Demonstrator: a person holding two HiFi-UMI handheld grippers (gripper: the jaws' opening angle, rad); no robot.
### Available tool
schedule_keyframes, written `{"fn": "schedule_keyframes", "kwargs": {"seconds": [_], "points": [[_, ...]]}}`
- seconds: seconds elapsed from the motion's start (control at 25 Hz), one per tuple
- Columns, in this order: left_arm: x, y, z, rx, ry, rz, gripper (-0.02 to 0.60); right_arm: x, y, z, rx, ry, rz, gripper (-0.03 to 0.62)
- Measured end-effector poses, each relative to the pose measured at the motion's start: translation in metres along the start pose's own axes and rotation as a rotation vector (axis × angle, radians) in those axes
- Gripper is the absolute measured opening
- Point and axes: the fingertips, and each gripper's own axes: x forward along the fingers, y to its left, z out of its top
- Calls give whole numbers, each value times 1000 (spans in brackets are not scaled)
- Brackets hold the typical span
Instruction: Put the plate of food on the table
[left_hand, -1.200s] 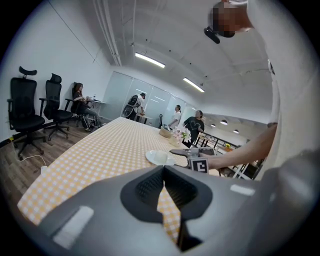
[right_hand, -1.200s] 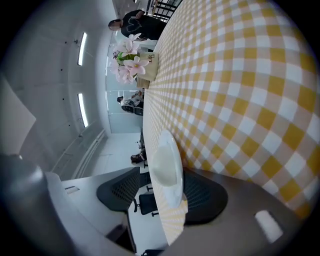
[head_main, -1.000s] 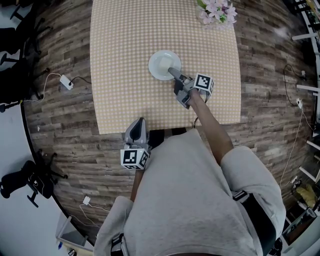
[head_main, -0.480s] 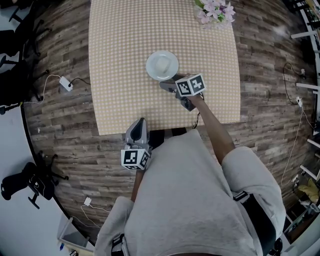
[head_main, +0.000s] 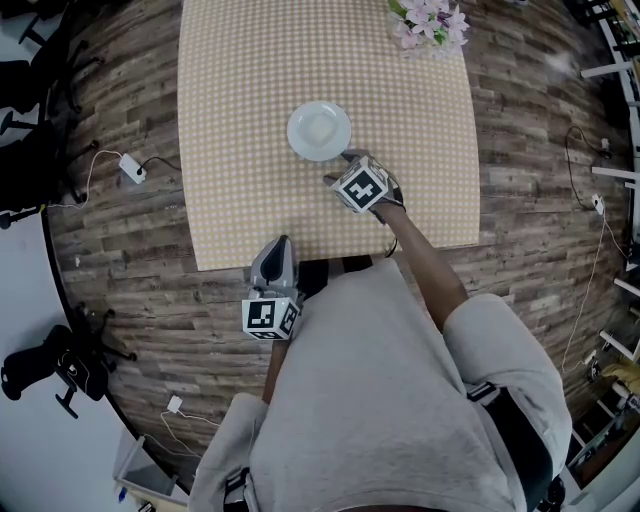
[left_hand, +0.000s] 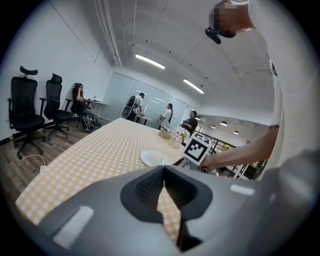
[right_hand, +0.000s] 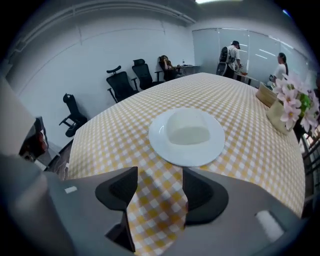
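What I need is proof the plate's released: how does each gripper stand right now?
Left gripper: closed, empty.
Right gripper: open, fingers closing, nothing between them; plate lies free ahead.

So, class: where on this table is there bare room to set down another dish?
Free: the cloth left of the plate, out to the table's left edge. Crowded: the far right corner, with the flowers, and just near-right of the plate, where the right claw, closing on nothing, hovers.

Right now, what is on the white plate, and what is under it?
A pale, rounded piece of food sits on the plate. The plate rests on the checked tablecloth; the tabletop below is covered.
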Motion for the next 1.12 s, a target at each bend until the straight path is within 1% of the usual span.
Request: {"fn": "schedule_keyframes", "kwargs": {"seconds": [0.08,0.12,0.24,0.4,0.48,0.52,0.56,0.6,0.64,0.76,1.12], "points": [[0,-1,2,-3,-4,-2,9,1,1,-1,-35,11,-17,288],[1,-2,2,-3,-6,-3,9,2,1,-1,-31,7,-18,288],[0,-4,2,4,-10,-5,9,-1,-3,0,37,-26,-7,277],[-1,-4,5,9,-17,-6,9,-13,-9,-2,112,-61,-7,231],[-1,-6,8,9,-24,-9,9,-22,-12,-2,135,-84,-21,184],[0,-9,10,11,-30,-13,9,-27,-15,-1,139,-101,-41,139],[0,-11,13,15,-35,-19,9,-33,-18,-1,137,-120,-70,106],[1,-14,15,21,-40,-26,9,-38,-22,-1,128,-139,-102,42],[3,-17,17,29,-45,-32,9,-44,-24,-1,115,-158,-131,0],[4,-27,22,52,-55,-45,9,-60,-23,-4,94,-208,-165,-2],[2,-66,24,120,-77,-54,9,-114,-12,-11,132,-370,-179,-2]]}}
